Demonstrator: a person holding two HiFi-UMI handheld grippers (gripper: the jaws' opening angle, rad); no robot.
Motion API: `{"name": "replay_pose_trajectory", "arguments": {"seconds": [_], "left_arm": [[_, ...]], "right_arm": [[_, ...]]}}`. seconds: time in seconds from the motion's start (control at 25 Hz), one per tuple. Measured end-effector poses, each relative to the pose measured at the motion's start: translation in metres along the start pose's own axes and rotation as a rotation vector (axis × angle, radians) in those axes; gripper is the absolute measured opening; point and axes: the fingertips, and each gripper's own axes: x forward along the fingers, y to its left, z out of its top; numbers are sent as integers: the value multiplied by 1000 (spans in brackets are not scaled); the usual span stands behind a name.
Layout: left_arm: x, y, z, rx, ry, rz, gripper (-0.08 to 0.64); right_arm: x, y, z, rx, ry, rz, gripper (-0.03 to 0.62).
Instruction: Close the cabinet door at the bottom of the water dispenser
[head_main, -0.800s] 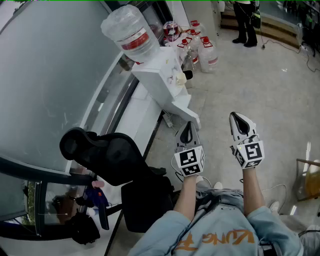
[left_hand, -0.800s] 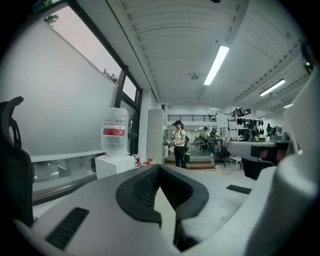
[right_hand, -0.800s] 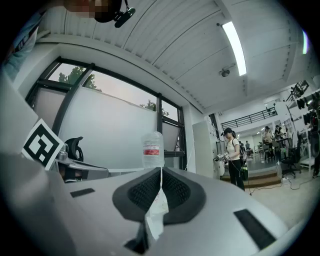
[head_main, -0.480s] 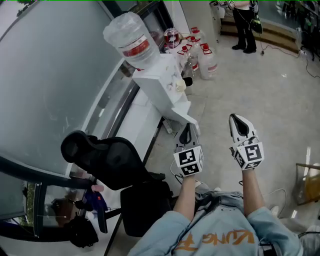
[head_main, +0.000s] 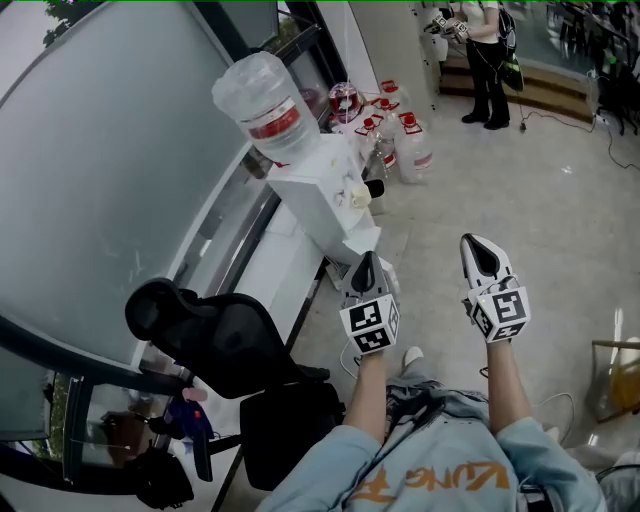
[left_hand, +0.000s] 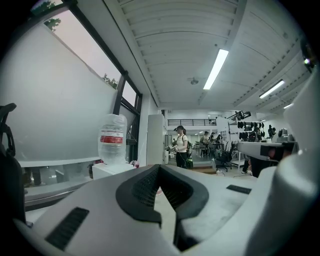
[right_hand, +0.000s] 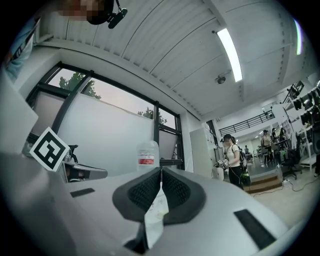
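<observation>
The white water dispenser (head_main: 318, 192) stands by the window wall with a clear bottle (head_main: 264, 102) on top. Its lower cabinet front (head_main: 352, 240) faces the floor side, and I cannot make out how far the door stands ajar. My left gripper (head_main: 367, 262) is shut and empty, its tip just in front of the dispenser's base and covering part of it. My right gripper (head_main: 481, 246) is shut too, out over bare floor to the right. In the left gripper view the bottle (left_hand: 112, 138) shows beyond the closed left gripper (left_hand: 160, 167). In the right gripper view the right gripper (right_hand: 161, 171) is closed with the bottle (right_hand: 148, 152) behind.
A black office chair (head_main: 212, 322) and a black bag (head_main: 290, 412) sit close on the left. Several water jugs (head_main: 398, 128) stand behind the dispenser. A person (head_main: 487, 58) stands at the far end. A wooden frame (head_main: 615, 362) is at the right edge.
The left gripper has drifted slightly left, closer to the dispenser's base. The right gripper has hardly moved. The head view has tilted a little.
</observation>
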Motion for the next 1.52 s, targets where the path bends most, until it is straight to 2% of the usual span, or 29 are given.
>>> {"name": "replay_pose_trajectory", "arguments": {"seconds": [0.36, 0.64, 0.8, 0.92, 1.04, 1.16, 1.32, 1.52], "left_arm": [[59, 11, -8, -40, -11, -6, 11], [136, 35, -8, -33, -16, 15, 11], [190, 63, -12, -44, 32, 51, 11], [228, 70, -23, 0, 95, 29, 11], [270, 79, -37, 28, 143, 24, 11], [305, 90, -54, 29, 181, 42, 11], [350, 106, -71, 22, 229, 49, 11], [391, 139, -85, -29, 258, 103, 11]], "right_arm": [[37, -41, -10, -23, -3, -34, 31], [115, -82, -25, -2, -13, -50, 31], [171, -95, -43, 32, 13, -30, 31], [202, -116, -60, 83, 26, -66, 31], [239, -135, -80, 39, 56, -96, 31], [277, -140, -102, 4, 91, -65, 31], [327, -150, -125, 36, 126, -44, 31], [393, -152, -142, 24, 169, 11, 31]]}}
